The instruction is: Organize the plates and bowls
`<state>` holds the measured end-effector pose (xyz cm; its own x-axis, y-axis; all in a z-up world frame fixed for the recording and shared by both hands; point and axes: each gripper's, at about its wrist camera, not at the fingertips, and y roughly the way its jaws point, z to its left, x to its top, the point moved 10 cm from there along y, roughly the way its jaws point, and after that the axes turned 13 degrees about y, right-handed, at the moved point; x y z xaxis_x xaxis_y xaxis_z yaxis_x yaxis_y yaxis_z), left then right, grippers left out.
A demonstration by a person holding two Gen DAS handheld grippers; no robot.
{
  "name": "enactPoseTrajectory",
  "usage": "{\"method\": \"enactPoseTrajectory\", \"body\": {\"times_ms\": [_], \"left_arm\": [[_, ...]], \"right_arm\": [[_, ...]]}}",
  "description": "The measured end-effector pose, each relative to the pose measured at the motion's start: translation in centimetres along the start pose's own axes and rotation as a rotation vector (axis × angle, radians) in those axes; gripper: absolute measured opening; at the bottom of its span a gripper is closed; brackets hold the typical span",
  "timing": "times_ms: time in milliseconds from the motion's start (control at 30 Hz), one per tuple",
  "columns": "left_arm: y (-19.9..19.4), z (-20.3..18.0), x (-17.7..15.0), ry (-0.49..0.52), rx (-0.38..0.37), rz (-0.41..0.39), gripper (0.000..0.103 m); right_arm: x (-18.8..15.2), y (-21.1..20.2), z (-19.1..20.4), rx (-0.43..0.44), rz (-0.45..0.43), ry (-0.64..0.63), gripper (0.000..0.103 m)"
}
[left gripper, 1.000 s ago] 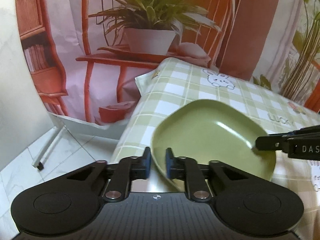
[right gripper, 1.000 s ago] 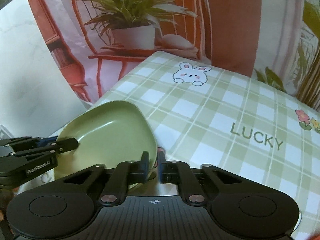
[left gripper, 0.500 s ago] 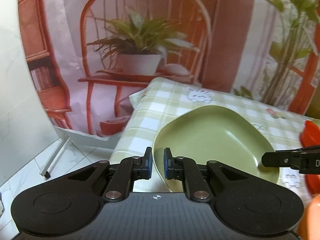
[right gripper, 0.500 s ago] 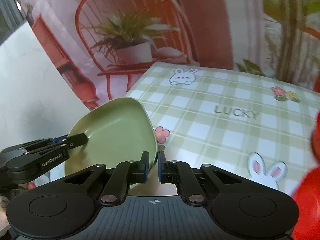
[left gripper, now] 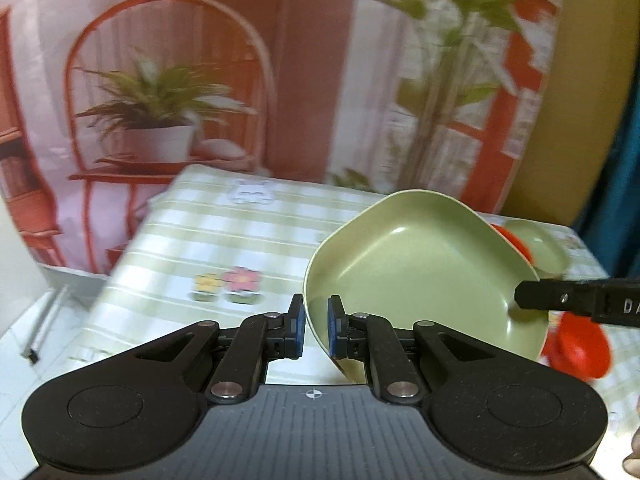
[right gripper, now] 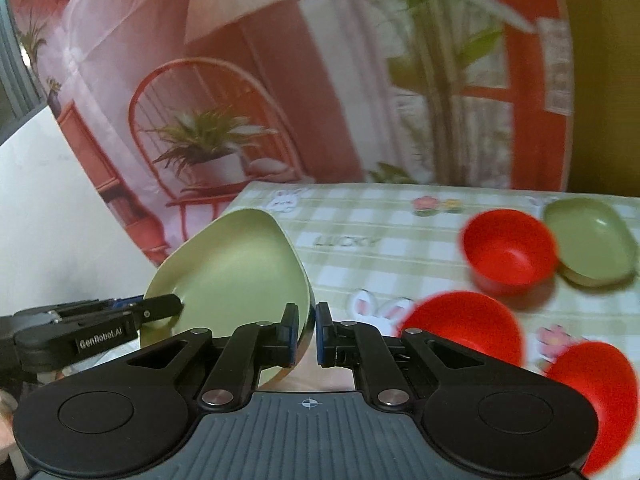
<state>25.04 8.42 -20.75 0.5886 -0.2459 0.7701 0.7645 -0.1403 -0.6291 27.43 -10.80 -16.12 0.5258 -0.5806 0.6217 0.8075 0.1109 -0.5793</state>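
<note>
Three red bowls [right gripper: 508,250] (second green plate [right gripper: 590,246] beside) near held plate [right gripper: 232,264].

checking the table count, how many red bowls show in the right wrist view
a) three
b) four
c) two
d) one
a: three red bowls sit on the checked cloth, one far, one in the middle and one near the right edge.

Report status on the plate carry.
Left gripper and right gripper both shut on green plate rim. Plate airborne. Red bowls ahead.
</note>
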Motion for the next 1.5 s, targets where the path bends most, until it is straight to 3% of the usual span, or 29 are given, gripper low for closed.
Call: {"method": "enactPoseTrajectory", "body": {"times_ms": [200,433,567,1067,1500], "left_arm": [[-0.6,-5.8,-0.4,0.033,-0.073,0.005,0.012],[-1.0,-9.9,-3.5,0.058,-0.125,0.072,0.012],[-1.2,-10.4,-5.0,0.046,-0.136,0.123,0.012],[-1.5,-11.2,-7.6,0.010,-0.139,0.191,0.013],[-1.4,-11.4,-8.9,-0.022,-0.142,0.221,0.016]], "right_arm": [[-0.7,-2.8,-5.8,-0.021,-0.016,0.110,0.008],[-1.7,-3.7,-10.2,-0.040,-0.020,0.160,0.008],[-3.4,-4.1,-10.7,-0.035,0.003,0.146,0.008],[-7.3,-3.6,-12.4,-0.077,0.078,0.145,0.011],[-6.6,-2.0,-12.1,-0.100,0.060,0.087,0.011]]}}
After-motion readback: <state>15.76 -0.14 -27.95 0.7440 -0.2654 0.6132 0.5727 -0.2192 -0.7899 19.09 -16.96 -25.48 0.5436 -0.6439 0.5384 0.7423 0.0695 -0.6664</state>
